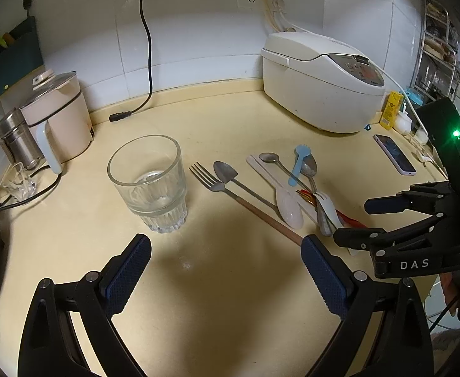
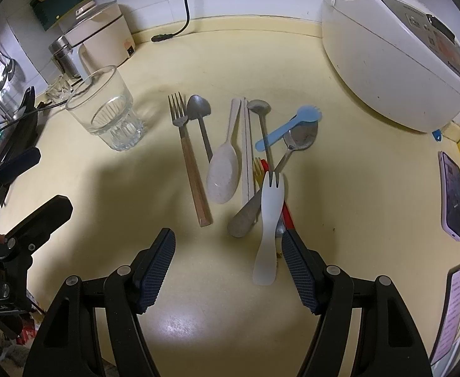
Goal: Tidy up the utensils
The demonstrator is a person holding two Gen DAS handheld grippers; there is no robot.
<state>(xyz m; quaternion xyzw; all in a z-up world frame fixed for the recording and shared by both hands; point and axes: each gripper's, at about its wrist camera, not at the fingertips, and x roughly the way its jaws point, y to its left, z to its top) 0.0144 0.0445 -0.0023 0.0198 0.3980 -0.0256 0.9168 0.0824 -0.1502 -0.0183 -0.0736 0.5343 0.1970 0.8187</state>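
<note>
An empty clear glass (image 1: 148,185) (image 2: 104,110) stands upright on the cream counter. To its right lie a wooden-handled fork (image 1: 211,182) (image 2: 189,157), a metal spoon (image 1: 226,171) (image 2: 200,110), a white rice spoon (image 1: 289,207) (image 2: 223,172), pale chopsticks (image 2: 245,144), a blue spork (image 1: 299,163) (image 2: 289,125) and a white spork (image 2: 269,220), piled loosely. My left gripper (image 1: 226,245) is open over bare counter, near the glass. My right gripper (image 2: 228,235) (image 1: 351,222) is open above the pile's near end. The white spork lies in its gap, close to the right finger (image 2: 296,264), and I cannot tell whether that finger touches it.
A white rice cooker (image 1: 321,81) (image 2: 396,47) stands at the back right, an electric pot (image 1: 60,116) and a steel canister (image 1: 16,138) at the back left. A phone (image 1: 393,154) (image 2: 451,194) lies right of the utensils. A black cable plug (image 1: 121,116) rests near the wall.
</note>
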